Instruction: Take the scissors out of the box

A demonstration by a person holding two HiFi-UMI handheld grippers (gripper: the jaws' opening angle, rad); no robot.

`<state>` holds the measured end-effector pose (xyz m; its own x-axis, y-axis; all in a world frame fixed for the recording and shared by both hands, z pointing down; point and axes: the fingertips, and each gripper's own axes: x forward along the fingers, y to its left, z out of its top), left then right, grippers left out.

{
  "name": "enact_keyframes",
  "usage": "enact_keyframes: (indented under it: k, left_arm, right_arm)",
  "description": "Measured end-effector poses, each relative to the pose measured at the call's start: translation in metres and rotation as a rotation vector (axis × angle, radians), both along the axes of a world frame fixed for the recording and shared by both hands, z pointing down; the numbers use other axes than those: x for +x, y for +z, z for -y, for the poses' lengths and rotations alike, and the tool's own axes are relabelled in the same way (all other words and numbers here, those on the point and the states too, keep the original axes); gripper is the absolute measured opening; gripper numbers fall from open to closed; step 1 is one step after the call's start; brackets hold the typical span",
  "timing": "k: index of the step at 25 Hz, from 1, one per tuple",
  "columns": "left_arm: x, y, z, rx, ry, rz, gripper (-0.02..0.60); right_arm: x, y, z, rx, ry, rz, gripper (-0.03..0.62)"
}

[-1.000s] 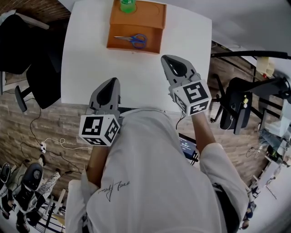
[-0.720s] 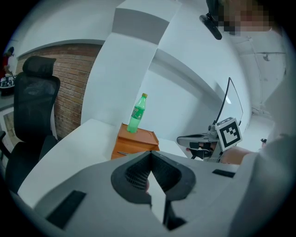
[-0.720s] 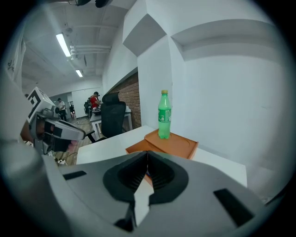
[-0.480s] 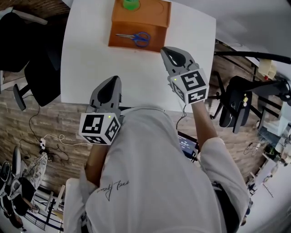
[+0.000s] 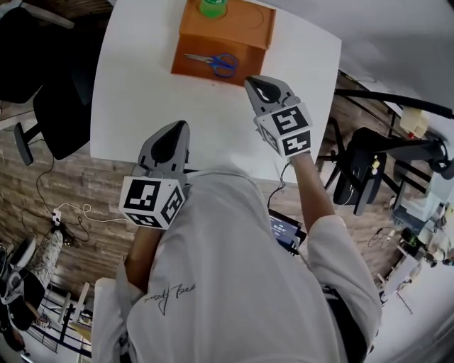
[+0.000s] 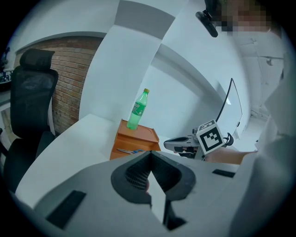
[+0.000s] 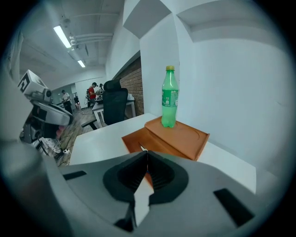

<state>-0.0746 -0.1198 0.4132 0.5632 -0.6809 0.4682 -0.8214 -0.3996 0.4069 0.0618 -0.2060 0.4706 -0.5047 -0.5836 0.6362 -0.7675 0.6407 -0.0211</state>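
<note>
Right gripper (image 5: 251, 81) has advanced to five o'clock of the box (image 5: 245, 30), jaws pressed together, empty, like the left gripper (image 5: 180, 125). Scissors (image 5: 212, 62) lie inside.

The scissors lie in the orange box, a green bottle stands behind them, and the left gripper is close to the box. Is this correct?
Not quite. The head view shows the right gripper close to the orange box, not the left gripper. The scissors and green bottle are as you say.

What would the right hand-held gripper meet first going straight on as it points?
Probably the orange box, at the near edge of its lower tray where the scissors lie; depth is unclear, so possibly the white table just short.
</note>
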Motion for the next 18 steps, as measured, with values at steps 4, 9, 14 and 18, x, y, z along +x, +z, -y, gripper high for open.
enact_keyframes:
  k: [4,9,14,18]
  left_arm:
    - [-0.004,0.002,0.0,-0.011,-0.002,-0.001,0.008]
    - [-0.003,0.001,0.001,-0.014,0.015,-0.011,0.008]
    - [-0.005,0.001,0.002,-0.019,0.022,-0.023,0.008]
    - [-0.012,0.001,0.003,-0.025,0.022,-0.028,0.008]
  right_arm:
    - [-0.006,0.01,0.004,-0.018,-0.026,-0.023,0.012]
    - [-0.01,0.024,0.01,-0.048,-0.053,-0.056,0.014]
    - [-0.013,0.034,0.019,-0.082,-0.065,-0.07,0.032]
    - [-0.017,0.04,0.026,-0.094,-0.092,-0.105,0.04]
